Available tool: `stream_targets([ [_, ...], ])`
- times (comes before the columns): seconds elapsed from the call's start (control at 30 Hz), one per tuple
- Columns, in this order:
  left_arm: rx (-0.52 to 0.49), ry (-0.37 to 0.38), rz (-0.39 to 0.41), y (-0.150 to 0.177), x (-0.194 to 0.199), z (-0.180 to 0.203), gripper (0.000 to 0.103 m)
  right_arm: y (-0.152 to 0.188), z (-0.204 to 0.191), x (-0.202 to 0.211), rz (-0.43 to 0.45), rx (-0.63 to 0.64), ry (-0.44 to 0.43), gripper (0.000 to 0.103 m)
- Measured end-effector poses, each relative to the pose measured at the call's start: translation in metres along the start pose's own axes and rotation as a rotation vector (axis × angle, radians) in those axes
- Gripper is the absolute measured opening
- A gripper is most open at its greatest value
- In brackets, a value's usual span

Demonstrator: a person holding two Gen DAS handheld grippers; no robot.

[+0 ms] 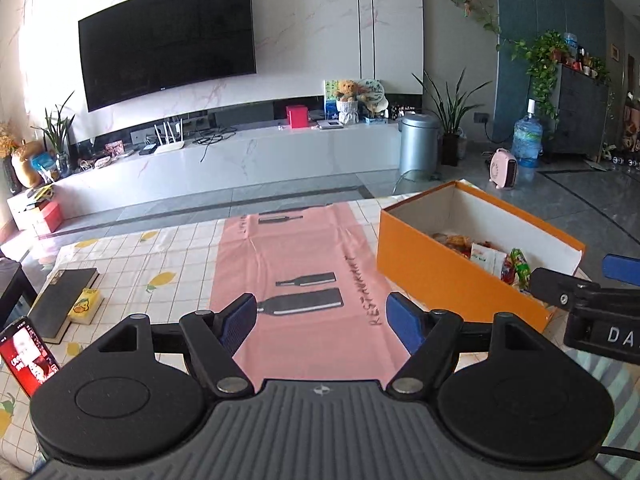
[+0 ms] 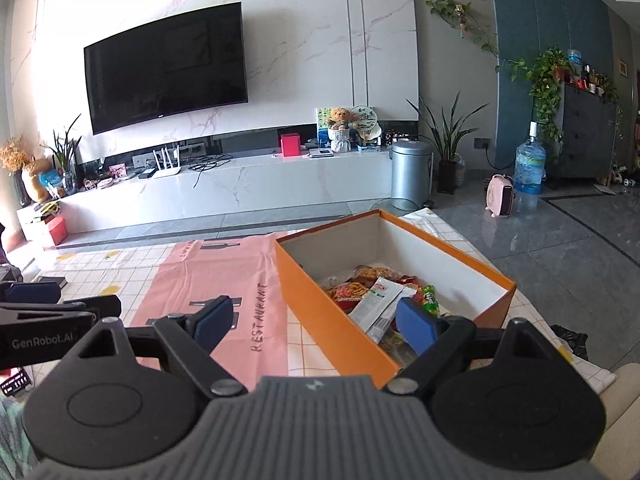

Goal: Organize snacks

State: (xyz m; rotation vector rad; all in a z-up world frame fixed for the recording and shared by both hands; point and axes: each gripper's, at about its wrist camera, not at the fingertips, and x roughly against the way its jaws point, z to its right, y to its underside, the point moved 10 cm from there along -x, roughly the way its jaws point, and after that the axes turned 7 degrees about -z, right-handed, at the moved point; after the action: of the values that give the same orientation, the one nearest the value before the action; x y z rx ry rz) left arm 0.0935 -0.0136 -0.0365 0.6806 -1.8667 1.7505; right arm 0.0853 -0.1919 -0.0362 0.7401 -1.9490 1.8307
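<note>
Now both my left gripper [image 1: 320,322] and right gripper [image 2: 316,320] stand spread and empty; the snacks [image 2: 372,296] lie in the orange box [image 2: 332,320], centre-right of frame, so I should check for strays.

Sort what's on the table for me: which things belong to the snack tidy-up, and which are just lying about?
Part of the job:
- orange box
- snack packets already inside it
- left gripper and right gripper, both open and empty

Just lying about:
- dark book
- yellow carton beside it
- phone
- pink mat
</note>
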Motion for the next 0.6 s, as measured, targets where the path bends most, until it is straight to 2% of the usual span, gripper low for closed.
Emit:
stream_targets([
  [0.6,-0.001,-0.018,-0.098,0.037,-0.019,-0.022,0.087,0.021,-0.023,-0.022,-0.06,0.057,0.011,0.092],
])
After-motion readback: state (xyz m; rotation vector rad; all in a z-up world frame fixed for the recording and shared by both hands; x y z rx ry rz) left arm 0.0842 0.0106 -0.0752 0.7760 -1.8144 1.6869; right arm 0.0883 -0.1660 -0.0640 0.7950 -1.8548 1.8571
